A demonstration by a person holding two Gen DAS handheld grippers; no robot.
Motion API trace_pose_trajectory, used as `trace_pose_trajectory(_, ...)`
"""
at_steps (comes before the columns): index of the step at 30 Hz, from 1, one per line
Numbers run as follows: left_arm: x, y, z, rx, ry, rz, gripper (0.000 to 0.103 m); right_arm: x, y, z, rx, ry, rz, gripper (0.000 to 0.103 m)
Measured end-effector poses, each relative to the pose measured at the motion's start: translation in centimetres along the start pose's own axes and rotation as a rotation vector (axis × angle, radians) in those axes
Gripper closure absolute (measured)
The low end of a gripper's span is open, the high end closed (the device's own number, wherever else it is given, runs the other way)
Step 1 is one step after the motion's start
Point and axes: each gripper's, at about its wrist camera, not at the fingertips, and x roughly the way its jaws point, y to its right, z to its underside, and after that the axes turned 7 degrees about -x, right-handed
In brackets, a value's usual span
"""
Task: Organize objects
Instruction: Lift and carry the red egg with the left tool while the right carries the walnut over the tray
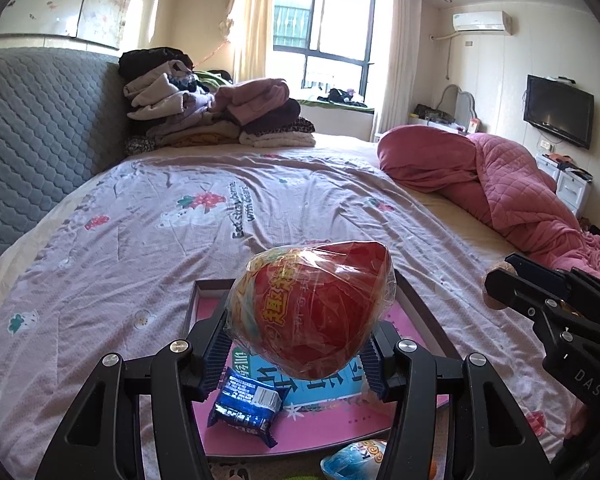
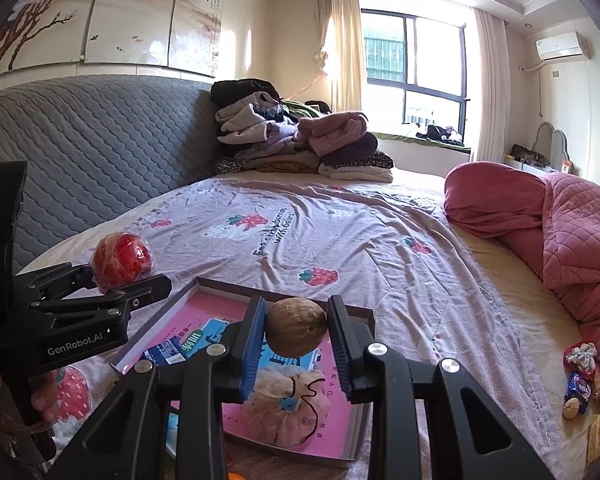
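Left gripper (image 1: 300, 344) fills the bottom centre of the left wrist view, its blue ribbed pads (image 1: 214, 354) clamped on a red round snack pack in clear crinkled wrap (image 1: 314, 312), held up over a shallow dark-rimmed box with a pink printed floor (image 1: 332, 426); blue foil biscuit packet (image 1: 246, 404) lies inside the box, lower centre, and a light blue wrapped sweet (image 1: 354, 460) sits at the bottom edge, just outside the rim. Right gripper (image 2: 296, 344), bottom centre of the right wrist view, has its jaws closed on a brown round walnut (image 2: 296, 332), held above the same box, over a pale drawstring pouch with a black cord (image 2: 296, 412) resting on the pink floor. Box sits on a lilac strawberry-print bedsheet (image 2: 340, 248); small pile of wrapped snacks (image 2: 580, 380) lies at the right edge of that view, well apart from the box
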Motion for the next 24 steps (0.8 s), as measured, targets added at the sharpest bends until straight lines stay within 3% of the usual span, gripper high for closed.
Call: trace_pose_trajectory(24, 5.0, 0.2, 3.2, 0.057, -0.121, -0.009, 0.045, 3.5, 0.4, 3.2, -0.003, -0.128, -0.008, 0.071)
